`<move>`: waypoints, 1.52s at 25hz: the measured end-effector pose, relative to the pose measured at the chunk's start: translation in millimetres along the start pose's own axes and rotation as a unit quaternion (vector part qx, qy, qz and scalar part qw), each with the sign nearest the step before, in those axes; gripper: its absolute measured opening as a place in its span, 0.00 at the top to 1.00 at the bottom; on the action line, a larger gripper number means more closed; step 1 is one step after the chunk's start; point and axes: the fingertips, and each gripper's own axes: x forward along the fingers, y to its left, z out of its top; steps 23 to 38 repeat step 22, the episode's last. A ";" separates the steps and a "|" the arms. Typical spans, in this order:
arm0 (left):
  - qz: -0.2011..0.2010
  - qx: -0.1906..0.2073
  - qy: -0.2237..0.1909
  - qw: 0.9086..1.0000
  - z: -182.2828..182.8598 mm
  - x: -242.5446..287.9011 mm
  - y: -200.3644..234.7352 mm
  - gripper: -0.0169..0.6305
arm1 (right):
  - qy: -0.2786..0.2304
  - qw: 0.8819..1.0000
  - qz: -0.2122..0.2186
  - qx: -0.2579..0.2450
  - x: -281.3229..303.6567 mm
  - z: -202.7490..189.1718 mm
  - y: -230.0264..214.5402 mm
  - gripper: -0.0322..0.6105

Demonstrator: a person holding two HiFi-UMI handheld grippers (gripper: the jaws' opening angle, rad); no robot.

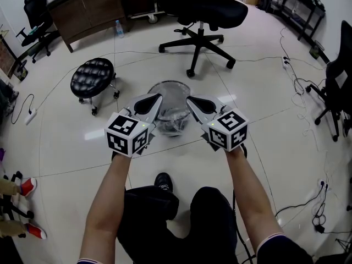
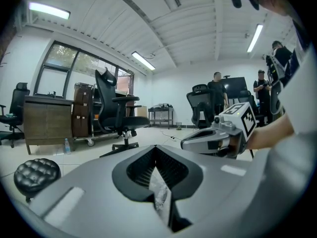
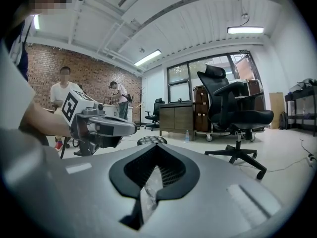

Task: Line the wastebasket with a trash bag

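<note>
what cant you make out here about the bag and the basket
- Wastebasket: head view, its near rim and base are covered by the left gripper, the right gripper and the trash bag; absent from both gripper views.
- Trash bag's mouth: clear film, too faint to trace; open or not, unclear.
- Gripper views: only a sliver of bag in each shut pair of jaws; the gripper bodies hide the rest.

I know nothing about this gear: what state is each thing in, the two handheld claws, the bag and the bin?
left gripper: shut on the trash bag.
right gripper: shut on the trash bag.
trash bag: clear, crumpled, held between both grippers.
wastebasket: upright on the floor, behind the bag.
</note>
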 end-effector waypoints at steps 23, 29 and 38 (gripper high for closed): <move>-0.006 -0.005 0.001 1.000 -3.5 -3.6 -5.8 0.95 | -0.003 1.000 0.003 -0.004 -1.9 3.8 3.8 0.95; -0.006 -0.005 0.001 1.000 -3.5 -3.6 -5.8 0.95 | -0.003 1.000 0.003 -0.004 -1.9 3.8 3.8 0.95; -0.006 -0.005 0.001 1.000 -3.5 -3.6 -5.8 0.95 | -0.003 1.000 0.003 -0.004 -1.9 3.8 3.8 0.95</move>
